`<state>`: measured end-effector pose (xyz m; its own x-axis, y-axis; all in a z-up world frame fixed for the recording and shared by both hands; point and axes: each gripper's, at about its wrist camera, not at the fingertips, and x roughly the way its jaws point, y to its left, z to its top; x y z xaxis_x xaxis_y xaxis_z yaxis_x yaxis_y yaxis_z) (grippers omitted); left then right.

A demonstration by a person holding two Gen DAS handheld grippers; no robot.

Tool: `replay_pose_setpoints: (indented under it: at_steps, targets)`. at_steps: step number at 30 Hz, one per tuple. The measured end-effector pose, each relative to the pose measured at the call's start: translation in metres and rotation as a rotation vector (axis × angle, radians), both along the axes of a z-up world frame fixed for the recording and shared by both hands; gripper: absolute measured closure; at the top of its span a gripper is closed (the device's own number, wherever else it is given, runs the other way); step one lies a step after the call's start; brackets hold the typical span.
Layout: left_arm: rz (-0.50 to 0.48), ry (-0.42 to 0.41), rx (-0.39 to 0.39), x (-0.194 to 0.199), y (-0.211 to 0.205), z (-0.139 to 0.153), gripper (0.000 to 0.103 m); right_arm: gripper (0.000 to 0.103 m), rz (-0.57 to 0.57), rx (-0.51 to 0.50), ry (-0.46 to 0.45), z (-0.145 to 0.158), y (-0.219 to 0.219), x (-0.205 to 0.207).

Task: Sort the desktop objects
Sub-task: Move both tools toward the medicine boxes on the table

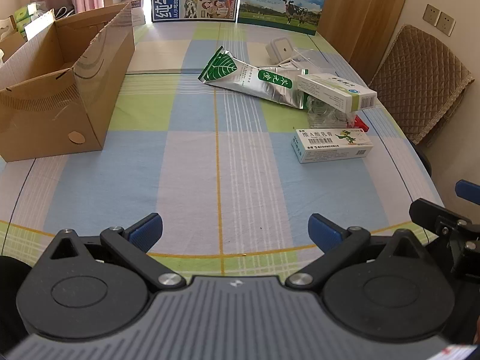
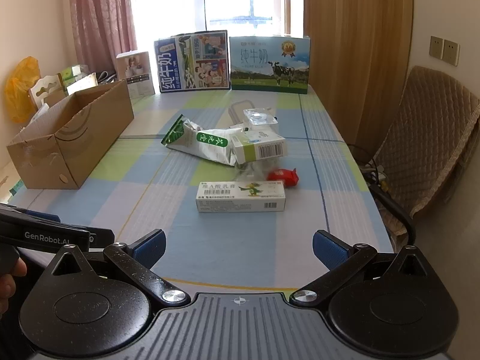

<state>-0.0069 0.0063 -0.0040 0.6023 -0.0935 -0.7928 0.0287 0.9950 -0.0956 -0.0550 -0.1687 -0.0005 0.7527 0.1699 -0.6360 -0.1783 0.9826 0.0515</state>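
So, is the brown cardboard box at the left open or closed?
Open. The cardboard box has no lid across its top, and its inner walls show in both views. Whether anything lies inside, cannot tell.

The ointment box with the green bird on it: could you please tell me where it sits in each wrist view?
Left wrist: ointment box, right of centre, nearest item in the pile.
Right wrist: ointment box, about centre, ahead of the open gripper.
Shared landmark: cow milk carton at the table's far end.

A carton (image 2: 72,138) stands at the table's (image 2: 228,249) left. Right of it, a box (image 2: 241,200) lies before a pouch (image 2: 204,144). Milk cases (image 2: 231,61) stand behind.
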Motion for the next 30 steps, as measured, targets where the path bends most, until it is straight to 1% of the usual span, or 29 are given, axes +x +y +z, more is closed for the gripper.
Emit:
replay_pose_setpoints:
  at_steps: [20, 25, 30]
  targets:
    - [-0.014, 0.013, -0.015, 0.0007, 0.0004, -0.0061, 0.001, 0.002, -0.017, -0.011, 0.031, -0.0043, -0.0018, 0.0029]
    - [-0.035, 0.014, -0.056, 0.0024, 0.0024, -0.0063, 0.002, 0.002, -0.023, -0.013, 0.033, -0.0047, -0.0031, 0.0055]
    - [-0.044, 0.026, -0.064, 0.0058, 0.0033, -0.0081, 0.002, 0.002, -0.024, -0.014, 0.034, -0.0051, -0.0038, 0.0065]
